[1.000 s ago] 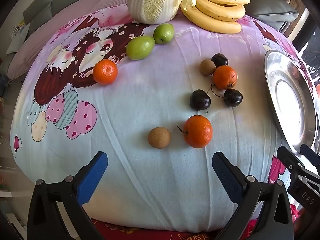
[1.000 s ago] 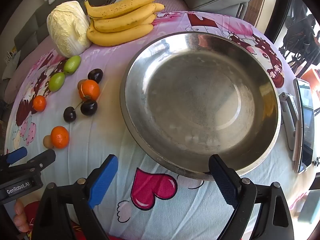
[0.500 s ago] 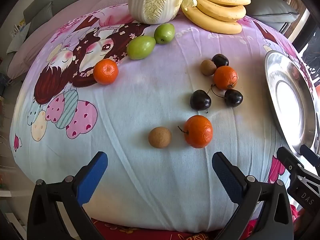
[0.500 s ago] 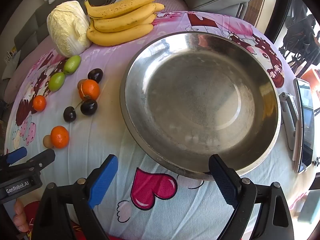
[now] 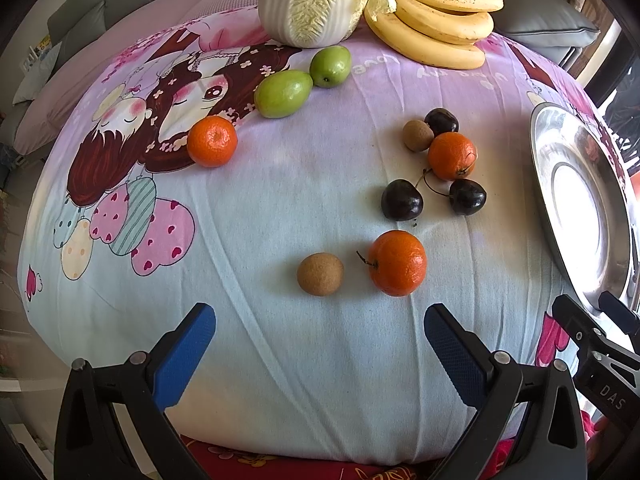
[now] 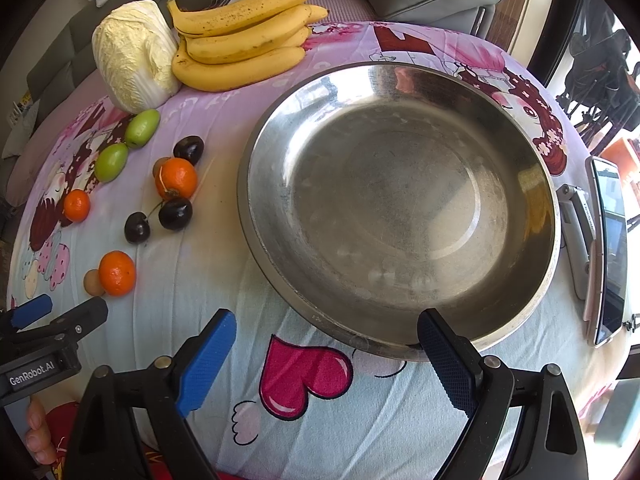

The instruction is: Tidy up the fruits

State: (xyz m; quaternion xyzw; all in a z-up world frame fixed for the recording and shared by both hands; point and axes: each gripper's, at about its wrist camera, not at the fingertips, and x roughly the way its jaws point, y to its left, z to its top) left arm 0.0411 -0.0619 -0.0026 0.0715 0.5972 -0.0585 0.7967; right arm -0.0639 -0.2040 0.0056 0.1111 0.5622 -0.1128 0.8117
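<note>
Beside the steel basin (image 6: 400, 208), only the right view shows a phone (image 6: 610, 248)

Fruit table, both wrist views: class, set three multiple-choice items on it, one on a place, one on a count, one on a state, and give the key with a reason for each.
1. Where do the bananas lie?
A. in the steel bowl
B. beside the cabbage
C. between the cherries

2. How many oranges are on the cloth?
A. one
B. three
C. five

3. What is in the steel bowl?
A. nothing
B. two cherries
C. a green fruit

Key:
1 B, the bunch touches the cabbage at the far edge of the table.
2 B, one lies by the green fruits, one among the cherries, one nearest the left tool.
3 A, the right wrist view shows only bare metal inside.
</note>
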